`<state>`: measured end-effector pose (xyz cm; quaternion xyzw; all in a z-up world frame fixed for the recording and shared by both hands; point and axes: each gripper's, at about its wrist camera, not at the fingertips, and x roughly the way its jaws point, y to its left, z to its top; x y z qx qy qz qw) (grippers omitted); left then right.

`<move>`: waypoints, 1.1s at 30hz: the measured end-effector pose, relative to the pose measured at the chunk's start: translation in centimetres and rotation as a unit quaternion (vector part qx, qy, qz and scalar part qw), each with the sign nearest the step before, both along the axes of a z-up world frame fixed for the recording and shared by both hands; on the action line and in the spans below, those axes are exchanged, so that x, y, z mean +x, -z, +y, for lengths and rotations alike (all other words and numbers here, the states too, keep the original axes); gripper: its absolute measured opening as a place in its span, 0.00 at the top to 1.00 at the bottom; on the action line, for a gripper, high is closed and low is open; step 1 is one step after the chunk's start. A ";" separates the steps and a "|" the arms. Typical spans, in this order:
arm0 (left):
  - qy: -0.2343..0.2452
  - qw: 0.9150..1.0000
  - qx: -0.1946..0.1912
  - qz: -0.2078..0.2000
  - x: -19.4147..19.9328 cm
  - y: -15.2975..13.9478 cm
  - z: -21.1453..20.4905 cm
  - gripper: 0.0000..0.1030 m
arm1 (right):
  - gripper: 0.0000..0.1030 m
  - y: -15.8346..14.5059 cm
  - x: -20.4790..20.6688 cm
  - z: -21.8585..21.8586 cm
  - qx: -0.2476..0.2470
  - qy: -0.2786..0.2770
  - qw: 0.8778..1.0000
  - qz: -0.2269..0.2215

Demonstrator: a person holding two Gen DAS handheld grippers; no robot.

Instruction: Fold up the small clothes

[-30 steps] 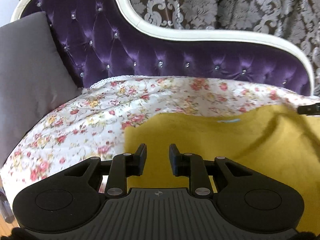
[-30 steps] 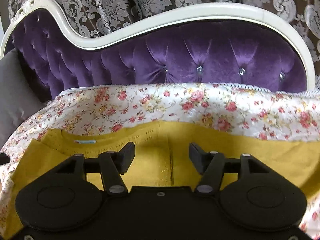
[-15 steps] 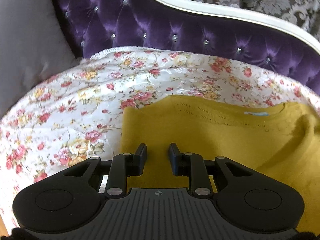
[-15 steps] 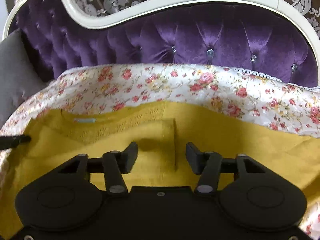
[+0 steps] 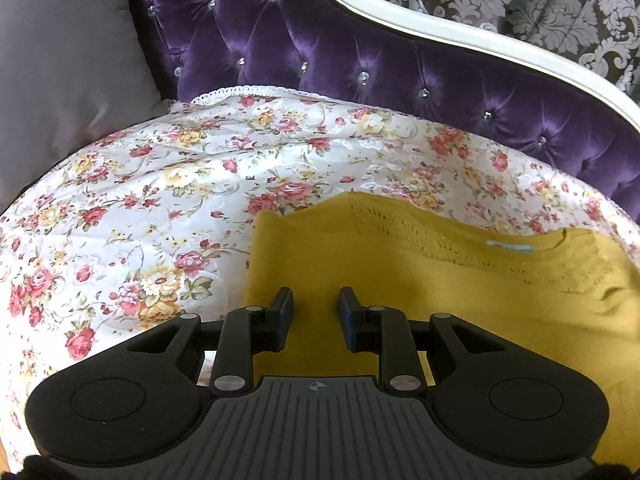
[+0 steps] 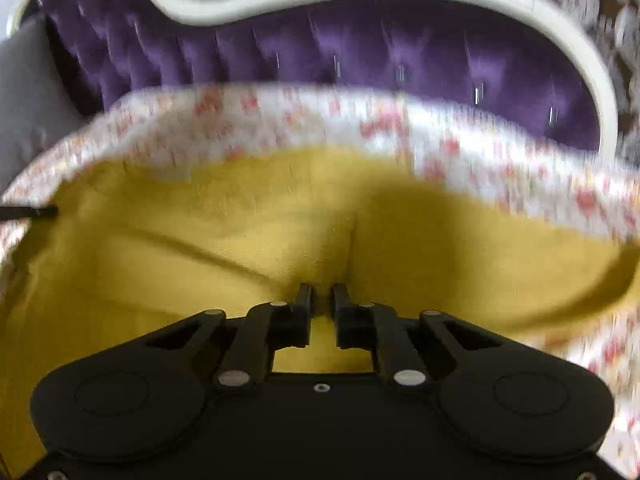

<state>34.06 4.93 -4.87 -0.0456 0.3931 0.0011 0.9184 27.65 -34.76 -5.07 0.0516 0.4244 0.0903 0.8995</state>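
Note:
A mustard-yellow knit garment [image 5: 440, 300] lies on the floral cover [image 5: 140, 208], its neckline and a blue label [image 5: 510, 246] toward the backrest. My left gripper [image 5: 314, 300] sits low over the garment's left edge, jaws a little apart, with flat fabric showing in the gap and no pucker. In the blurred right wrist view the garment [image 6: 200, 248] creases toward my right gripper [image 6: 320, 298]. Its jaws are closing, nearly together, on a pinch of yellow fabric. The left gripper's tip [image 6: 28, 212] shows at the far left edge.
A purple tufted backrest [image 5: 320, 52] with a white frame [image 5: 460, 36] rises behind the cover. A grey cushion [image 5: 60, 80] leans at the left end. A patterned curtain [image 5: 540, 0] hangs behind. One yellow sleeve [image 6: 580, 280] trails off to the right.
My right jaws went from wide apart to nearly together on a fold of the yellow garment, and that view is now blurred. The left gripper tipped down over the garment's edge, its gap unchanged.

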 end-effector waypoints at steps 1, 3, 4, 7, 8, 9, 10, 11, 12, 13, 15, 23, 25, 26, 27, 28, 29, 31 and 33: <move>-0.001 1.000 0.001 0.001 -0.2 -0.1 0.0 0.76 | 0.69 0.1 0.0 0.0 -0.007 0.003 1.000 0.002; -0.001 1.000 -0.001 -0.005 -1.2 -0.8 0.3 0.76 | 0.62 -0.8 -0.1 0.1 -0.019 0.014 0.999 -0.029; 0.000 1.000 -0.003 -0.011 -1.8 -1.0 0.4 0.76 | 0.62 -1.3 0.0 0.2 -0.017 0.015 0.999 -0.040; 0.008 1.000 0.005 -0.013 -3.5 -1.4 0.3 0.76 | 0.58 -2.7 1.2 0.8 0.010 0.001 0.997 -0.072; 0.012 1.000 0.004 -0.011 -4.1 -1.4 0.3 0.76 | 0.58 -2.8 1.8 1.3 0.011 -0.012 0.997 -0.080; 0.015 1.000 0.001 -0.008 -4.8 -1.2 0.3 0.76 | 0.58 -2.8 2.3 2.1 0.008 -0.030 0.996 -0.088; 0.018 1.000 -0.002 -0.004 -5.3 -1.0 0.2 0.76 | 0.58 -2.8 2.8 3.4 0.002 -0.052 0.994 -0.094; 0.022 1.000 -0.002 0.002 -6.0 -0.7 0.1 0.76 | 0.58 -2.6 3.3 4.6 -0.002 -0.072 0.993 -0.098; 0.027 1.000 0.001 0.009 -6.6 -0.3 -0.1 0.76 | 0.58 -2.5 3.6 5.7 -0.003 -0.086 0.991 -0.099; 0.030 0.999 0.006 0.013 -7.2 0.0 -0.2 0.76 | 0.58 -2.2 4.1 7.0 -0.002 -0.104 0.990 -0.099; 0.033 0.999 0.014 0.020 -8.3 0.8 -0.5 0.76 | 0.58 -1.6 5.0 9.1 -0.004 -0.131 0.987 -0.097; 0.042 0.998 0.047 -0.013 -10.2 1.4 -1.1 0.70 | 0.52 0.9 7.0 13.4 -0.035 -0.190 0.977 -0.088; 0.042 0.998 0.047 -0.015 -10.3 1.4 -1.1 0.69 | 0.65 1.0 7.3 13.4 -0.027 -0.192 0.977 -0.087; 0.041 0.998 0.046 -0.016 -10.4 1.4 -1.1 0.69 | 0.97 0.9 7.3 13.4 -0.018 -0.198 0.976 -0.086; 0.041 0.998 0.044 -0.017 -10.4 1.4 -1.1 0.68 | 0.97 0.7 7.2 13.5 -0.017 -0.199 0.976 -0.087; 0.040 0.998 0.045 -0.019 -10.5 1.4 -1.2 0.68 | 0.97 0.5 7.2 13.9 -0.028 -0.194 0.976 -0.095; 0.039 0.998 0.046 -0.020 -10.5 1.5 -1.3 0.68 | 0.97 0.4 7.3 14.2 -0.042 -0.188 0.976 -0.102; 0.036 0.998 0.051 -0.023 -10.6 1.5 -1.5 0.68 | 0.96 0.6 7.8 14.2 -0.052 -0.167 0.979 -0.103; 0.032 0.998 0.048 -0.028 -10.7 1.7 -1.7 0.61 | 0.93 0.9 8.2 13.7 -0.036 -0.147 0.984 -0.096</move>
